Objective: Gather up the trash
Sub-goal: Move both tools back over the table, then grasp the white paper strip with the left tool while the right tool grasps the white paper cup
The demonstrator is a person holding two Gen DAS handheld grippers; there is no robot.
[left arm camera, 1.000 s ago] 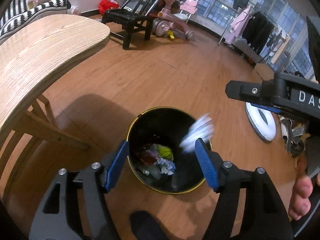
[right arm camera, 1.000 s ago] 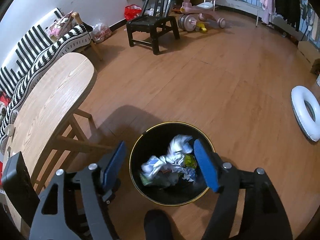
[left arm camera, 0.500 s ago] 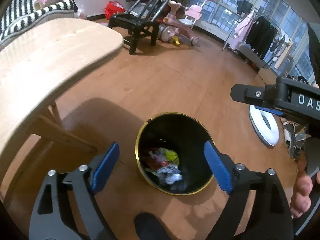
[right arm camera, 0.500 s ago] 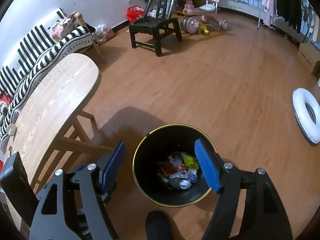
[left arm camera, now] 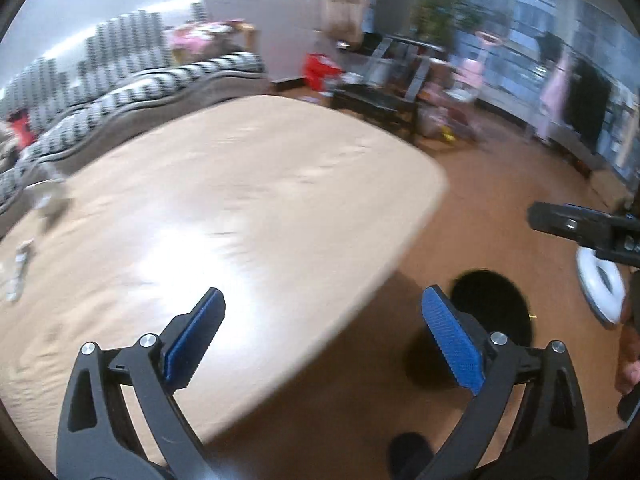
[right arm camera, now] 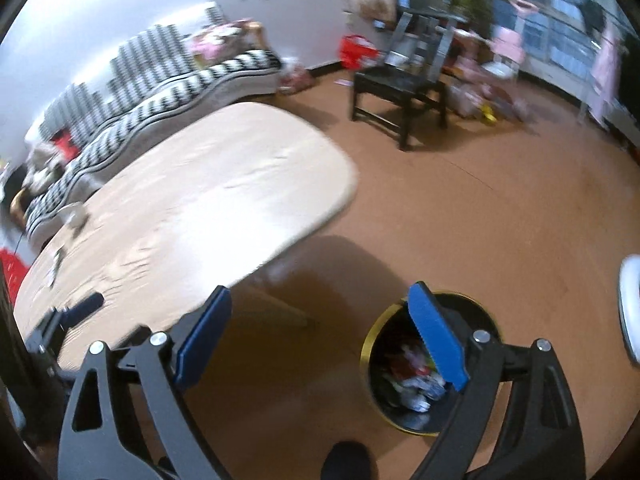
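The black bin with a gold rim [right arm camera: 430, 364] stands on the floor at the lower right of the right wrist view, with crumpled wrappers [right arm camera: 416, 384] inside. In the left wrist view the bin [left arm camera: 490, 312] shows as a dark round shape right of the table edge. My left gripper [left arm camera: 320, 340] hangs over the table corner, its jaws still opening with nothing between them. My right gripper [right arm camera: 320, 336] is beside the bin, jaws also opening and empty. Small scraps [left arm camera: 18, 268] and a crumpled piece [left arm camera: 46, 196] lie on the far left of the wooden table [left arm camera: 224, 216].
A striped sofa [right arm camera: 160, 88] runs behind the table. A black chair [right arm camera: 400, 80], a pink tricycle [right arm camera: 504, 52] and a clothes rack stand at the back. A white swim ring [left arm camera: 600, 288] lies on the floor at right. The other gripper's tip [left arm camera: 580, 228] pokes in from the right.
Both grippers swung left and up from above the bin toward the table. Trash dropped from both into the bin, and both sets of jaws spread wider.
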